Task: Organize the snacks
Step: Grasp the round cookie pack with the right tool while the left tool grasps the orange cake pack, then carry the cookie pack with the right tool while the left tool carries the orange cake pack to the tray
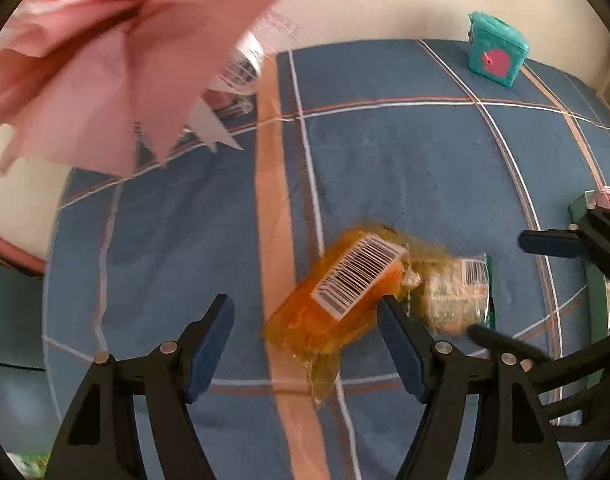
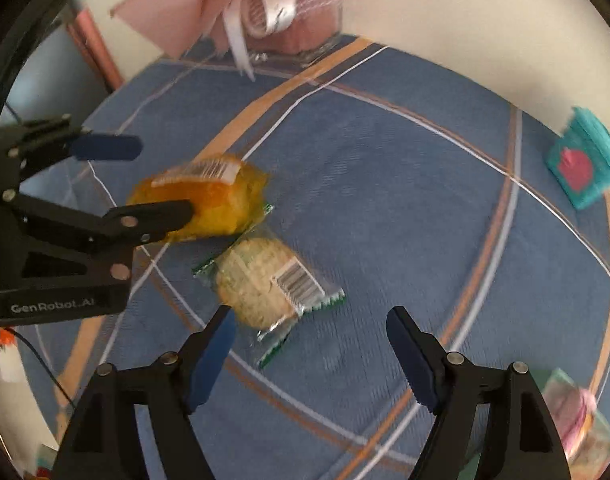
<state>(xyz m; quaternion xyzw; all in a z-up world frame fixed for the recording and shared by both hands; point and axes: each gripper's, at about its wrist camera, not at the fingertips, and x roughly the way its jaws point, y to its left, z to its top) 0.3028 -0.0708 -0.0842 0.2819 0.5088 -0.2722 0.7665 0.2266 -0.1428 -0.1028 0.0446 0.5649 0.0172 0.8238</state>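
Blue plaid-clothed counter (image 2: 385,200). Left gripper (image 1: 305,320) wide open, straddling orange snack pack (image 1: 341,300), likely lining up a grasp. Cracker pack (image 2: 265,288) touching it, just ahead of right gripper (image 2: 311,320), open and empty. Teal box (image 2: 585,160) well apart.

Left claw (image 1: 305,344) and right claw (image 2: 311,354) both hang with jaws spread wide.
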